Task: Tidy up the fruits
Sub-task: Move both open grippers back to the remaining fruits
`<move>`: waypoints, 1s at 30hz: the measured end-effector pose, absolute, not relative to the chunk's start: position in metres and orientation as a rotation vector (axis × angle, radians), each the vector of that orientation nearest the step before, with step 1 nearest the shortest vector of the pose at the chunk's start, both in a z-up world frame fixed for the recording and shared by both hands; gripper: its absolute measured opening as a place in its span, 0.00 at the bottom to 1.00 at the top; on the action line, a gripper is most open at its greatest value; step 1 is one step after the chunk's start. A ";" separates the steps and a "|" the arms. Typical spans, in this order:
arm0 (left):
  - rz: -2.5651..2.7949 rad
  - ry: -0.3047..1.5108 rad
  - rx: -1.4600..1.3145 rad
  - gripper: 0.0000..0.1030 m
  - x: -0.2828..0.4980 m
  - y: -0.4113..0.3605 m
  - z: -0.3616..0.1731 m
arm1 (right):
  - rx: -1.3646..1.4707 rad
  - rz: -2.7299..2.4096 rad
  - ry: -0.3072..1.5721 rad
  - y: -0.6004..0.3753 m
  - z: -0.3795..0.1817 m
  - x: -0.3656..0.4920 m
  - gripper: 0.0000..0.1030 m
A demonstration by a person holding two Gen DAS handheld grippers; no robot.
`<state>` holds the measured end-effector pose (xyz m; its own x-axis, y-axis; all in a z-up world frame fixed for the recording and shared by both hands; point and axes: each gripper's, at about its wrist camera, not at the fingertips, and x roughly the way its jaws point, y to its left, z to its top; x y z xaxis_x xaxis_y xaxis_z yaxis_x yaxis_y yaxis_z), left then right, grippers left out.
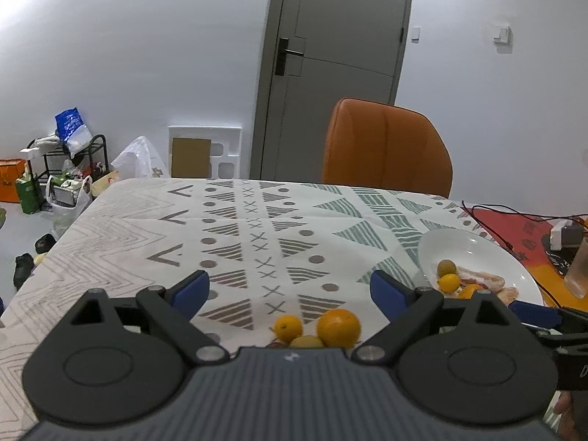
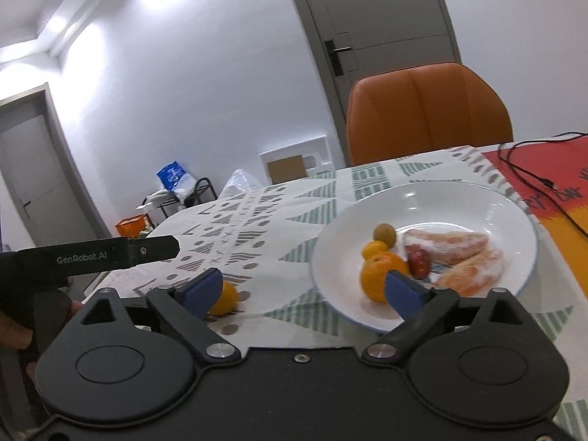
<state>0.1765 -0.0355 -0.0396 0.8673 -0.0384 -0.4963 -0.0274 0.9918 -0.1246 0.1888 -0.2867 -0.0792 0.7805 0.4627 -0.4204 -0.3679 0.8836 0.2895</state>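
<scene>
The left gripper (image 1: 290, 290) is tilted gently downward over the patterned tablecloth (image 1: 147, 228), its blue-padded fingers (image 1: 191, 290) spread wide with nothing between them. The right gripper (image 2: 305, 286) is pitched down likewise over that cloth, its blue fingers (image 2: 404, 290) also wide apart and gripping nothing. A hand (image 2: 22, 323) grips the left tool's black handle, above the cloth's near edge.

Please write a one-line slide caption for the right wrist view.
Open right tool before a white plate holding oranges, a green fruit, a red fruit and pale slices.
</scene>
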 end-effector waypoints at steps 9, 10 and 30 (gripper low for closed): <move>0.036 0.543 -0.142 0.88 0.170 -0.019 -0.052 | 0.138 0.506 0.518 -0.259 -0.081 0.188 0.93; 0.036 0.544 -0.146 0.88 0.169 -0.018 -0.054 | 0.135 0.510 0.521 -0.257 -0.081 0.188 0.93; -0.015 0.626 -0.184 0.43 0.173 -0.018 -0.086 | 0.115 0.546 0.586 -0.231 -0.096 0.200 0.77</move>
